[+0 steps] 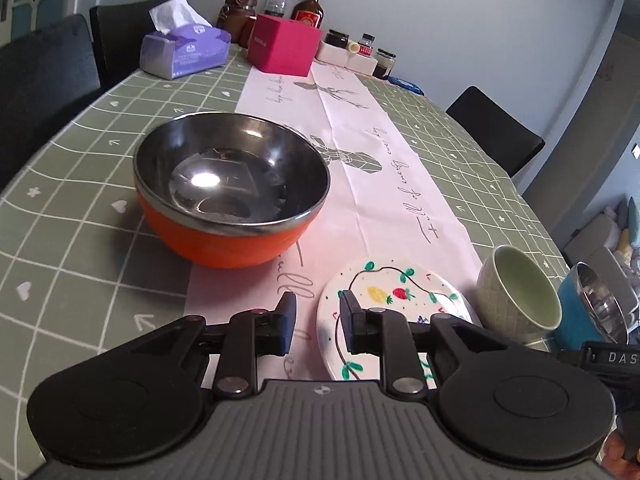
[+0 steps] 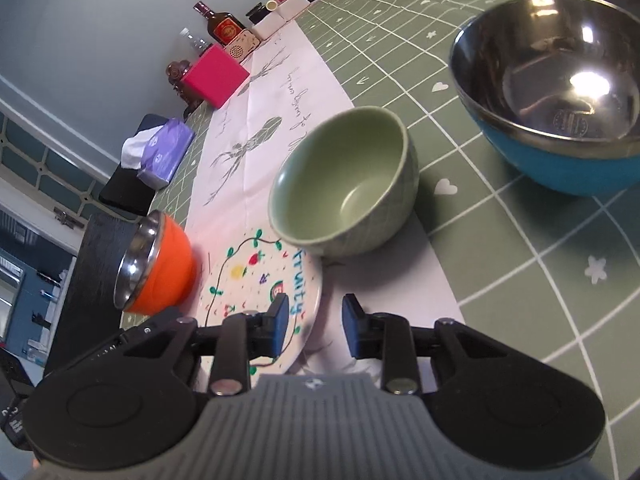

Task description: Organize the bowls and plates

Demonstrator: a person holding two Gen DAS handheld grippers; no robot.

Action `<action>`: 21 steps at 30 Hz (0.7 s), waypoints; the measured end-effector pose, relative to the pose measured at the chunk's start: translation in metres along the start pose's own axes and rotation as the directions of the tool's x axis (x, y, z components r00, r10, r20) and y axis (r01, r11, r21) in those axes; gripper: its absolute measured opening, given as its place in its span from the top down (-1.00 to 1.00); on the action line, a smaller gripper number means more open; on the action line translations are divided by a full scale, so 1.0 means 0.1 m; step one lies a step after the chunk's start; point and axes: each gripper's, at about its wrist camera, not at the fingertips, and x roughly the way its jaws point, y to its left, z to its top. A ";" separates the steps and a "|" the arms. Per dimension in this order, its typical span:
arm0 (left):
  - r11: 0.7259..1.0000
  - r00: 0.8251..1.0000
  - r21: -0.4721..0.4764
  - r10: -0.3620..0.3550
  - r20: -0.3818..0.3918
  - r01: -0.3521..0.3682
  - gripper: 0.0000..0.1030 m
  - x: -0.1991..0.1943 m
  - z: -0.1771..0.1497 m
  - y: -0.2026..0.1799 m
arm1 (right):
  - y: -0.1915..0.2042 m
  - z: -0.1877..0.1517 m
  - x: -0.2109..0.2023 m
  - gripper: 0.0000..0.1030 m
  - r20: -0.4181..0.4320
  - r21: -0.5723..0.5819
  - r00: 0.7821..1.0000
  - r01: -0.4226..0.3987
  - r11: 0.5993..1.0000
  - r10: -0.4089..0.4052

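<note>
Both grippers sit nearest to the cameras, low over the near edge of the table (image 1: 80, 168). On the left gripper (image 1: 318, 322) the jaws stand a little apart with nothing between them, and on the right gripper (image 2: 315, 326) it is the same: a small gap, nothing pinched.

I take the painted plate (image 2: 256, 280) as the landmark, because it lies just in front of both grippers, on the pale runner (image 1: 360, 128) of the green checked cloth.

Going from largest to smallest:

- The orange bowl (image 1: 224, 236) stands to the left of the plate, near it but not touching. It has a steel inside and looks stiff and rather light; the smooth wall is probably slippery, so the rim is the best place to take it.
- The blue bowl (image 2: 560, 160) stands to the right of the plate, well apart, beyond the green bowl. It seems the same kind, so I would grip the rim as well.
- The plate itself is flat and thin, ceramic by its look, so fragile. Only its edge can be pinched.
- The green bowl (image 2: 344, 184) stands just behind the plate on the right side, very close; I cannot tell if they touch. It looks ceramic, heavier and breakable. Its thick rim is a good hold.

Nothing is stacked yet.
</note>
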 end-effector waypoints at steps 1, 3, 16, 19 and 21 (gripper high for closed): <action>1.000 1.000 0.001 -0.010 -0.010 0.010 0.49 0.04 0.02 0.01 | -0.01 0.01 0.02 0.43 0.001 0.001 1.000 0.001 1.000 -0.001; 1.000 1.000 -0.010 -0.022 -0.023 0.021 0.49 0.10 0.02 0.04 | -0.04 0.02 0.05 0.43 0.007 0.006 1.000 0.002 1.000 -0.002; 0.995 0.995 -0.074 -0.071 -0.066 0.066 0.53 0.24 0.00 0.12 | -0.13 0.04 0.14 0.70 0.004 0.050 0.998 -0.061 0.997 0.061; 0.995 0.993 -0.065 -0.085 -0.077 0.080 0.64 0.25 -0.01 0.10 | -0.14 0.03 0.18 0.79 -0.008 0.061 0.997 -0.081 0.995 0.082; 0.996 0.994 -0.053 -0.075 -0.078 0.071 0.67 0.25 -0.01 0.06 | -0.15 0.01 0.20 0.89 -0.010 0.073 0.996 -0.083 0.994 0.084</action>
